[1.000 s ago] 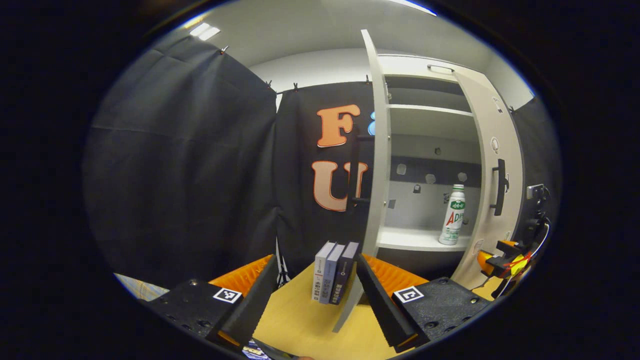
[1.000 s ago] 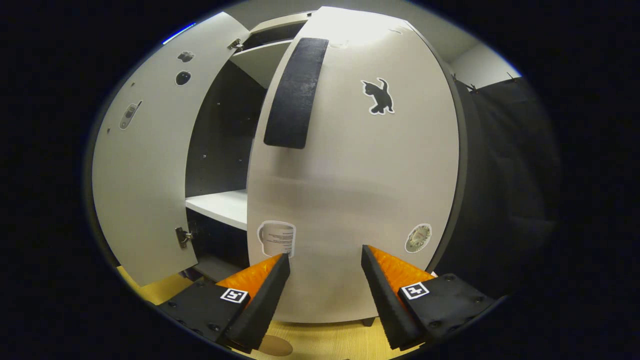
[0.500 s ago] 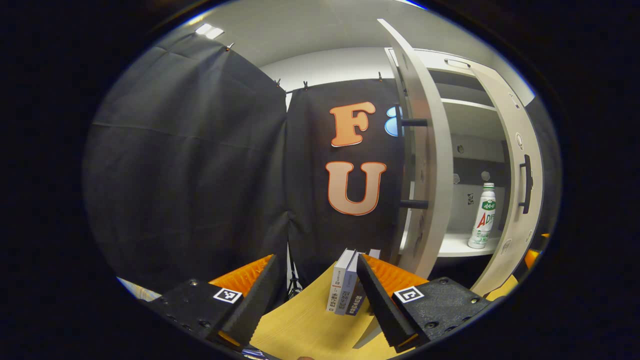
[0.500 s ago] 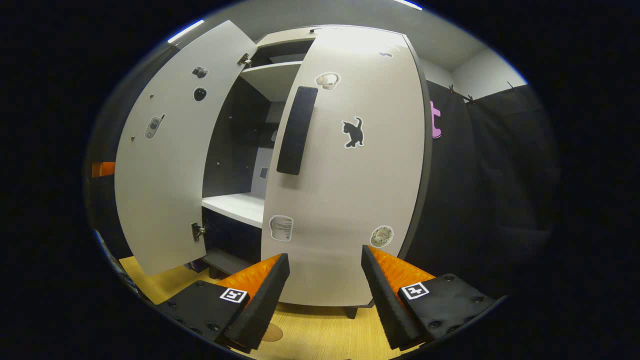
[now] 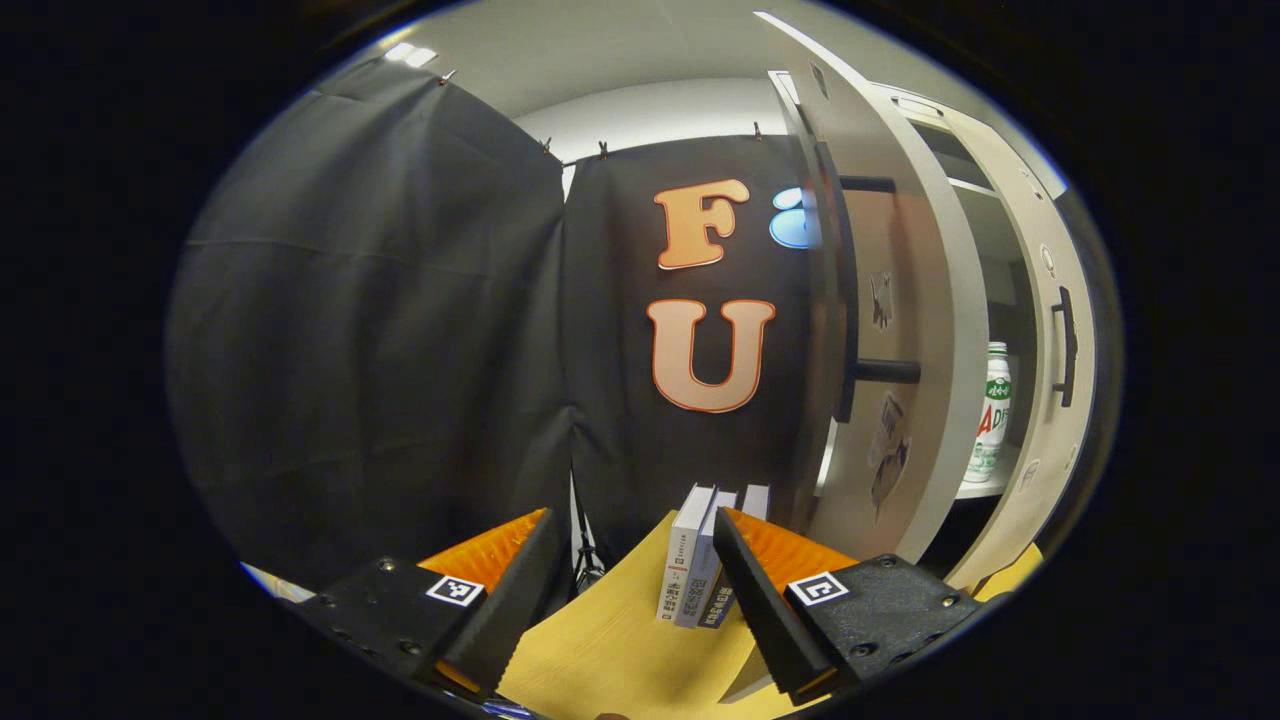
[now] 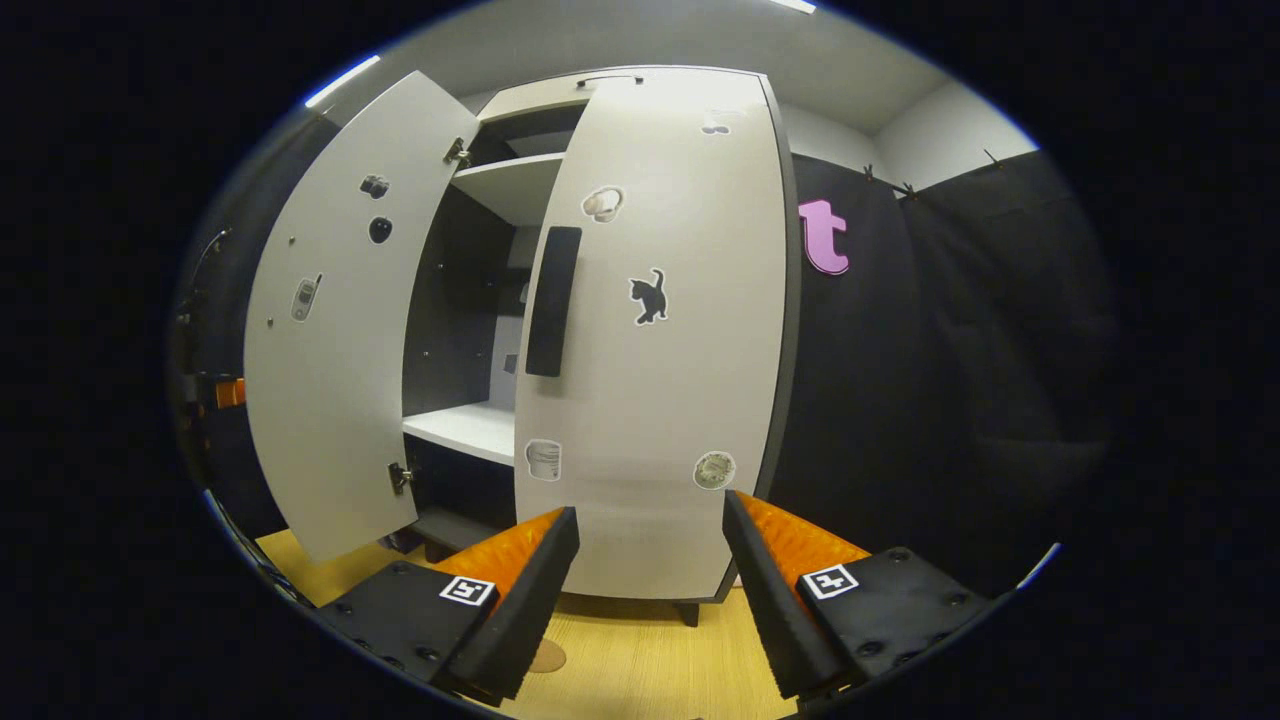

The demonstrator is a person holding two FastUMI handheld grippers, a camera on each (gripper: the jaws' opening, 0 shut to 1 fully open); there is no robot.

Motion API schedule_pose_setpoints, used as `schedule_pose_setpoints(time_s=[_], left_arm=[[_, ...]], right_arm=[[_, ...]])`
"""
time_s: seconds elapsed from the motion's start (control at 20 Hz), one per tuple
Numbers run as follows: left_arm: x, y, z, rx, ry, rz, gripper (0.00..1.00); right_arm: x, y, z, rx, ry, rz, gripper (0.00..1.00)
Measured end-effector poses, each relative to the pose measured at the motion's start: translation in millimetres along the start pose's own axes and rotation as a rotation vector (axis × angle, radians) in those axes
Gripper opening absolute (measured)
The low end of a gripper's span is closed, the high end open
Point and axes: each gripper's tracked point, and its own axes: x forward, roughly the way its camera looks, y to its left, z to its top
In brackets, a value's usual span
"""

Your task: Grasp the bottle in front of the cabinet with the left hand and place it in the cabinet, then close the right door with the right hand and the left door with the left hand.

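Now bottle (image 5: 992, 412) stands on cabinet shelf (image 6: 470, 430), seen through the gap between left door (image 5: 905, 330) and right door (image 6: 655, 340). Both grippers (image 5: 632, 590) (image 6: 650, 590) wide, empty, clear of doors.

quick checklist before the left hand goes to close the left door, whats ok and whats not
1. Bottle in the cabinet: ok, standing upright on the white shelf.
2. Right door closed: ok, it looks shut or very nearly so.
3. Left door closed: not ok, it stands wide open.
4. Left gripper free: ok, open and holding nothing.
5. Right gripper clear of the doors: ok, open, back from the right door.
6. Left door's swing path clear: cannot tell; books stand close to its lower edge.
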Motion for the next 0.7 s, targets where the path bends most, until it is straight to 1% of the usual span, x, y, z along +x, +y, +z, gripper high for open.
schedule_pose_setpoints(time_s=[0.15, 0.2, 0.25, 0.3, 0.35, 0.45, 0.5, 0.55, 0.65, 0.7], left_arm=[[0, -12, -3, 0.0, 0.009, -0.031, 0.93], [-1, -18, -3, 0.002, 0.011, -0.048, 0.95], [-1, -19, -3, 0.014, 0.008, -0.048, 0.95], [-1, -19, -2, 0.028, 0.004, -0.05, 0.92], [-2, -20, -2, 0.031, 0.005, -0.052, 0.94], [-6, -23, -4, 0.027, 0.019, -0.065, 0.95], [-6, -24, -4, 0.022, 0.022, -0.065, 0.91], [-8, -25, -5, 0.018, 0.027, -0.066, 0.95], [-12, -32, -9, 0.013, 0.036, -0.073, 0.94], [-14, -37, -11, 0.015, 0.04, -0.082, 0.91]], right_arm=[[-3, -8, 1, 0.008, -0.003, -0.021, 0.95], [-4, -9, 2, 0.007, -0.004, -0.027, 0.95], [-5, -11, 1, 0.007, -0.005, -0.03, 0.95], [-6, -12, 1, 0.008, -0.005, -0.034, 0.95], [-8, -13, 1, 0.01, -0.007, -0.038, 0.95], [-10, -16, 0, 0.02, -0.006, -0.044, 0.95], [-12, -17, 1, 0.024, -0.008, -0.046, 0.95], [-11, -17, 2, 0.024, -0.01, -0.048, 0.95], [-12, -18, 3, 0.023, -0.014, -0.048, 0.95], [-13, -18, 4, 0.024, -0.017, -0.05, 0.95]])
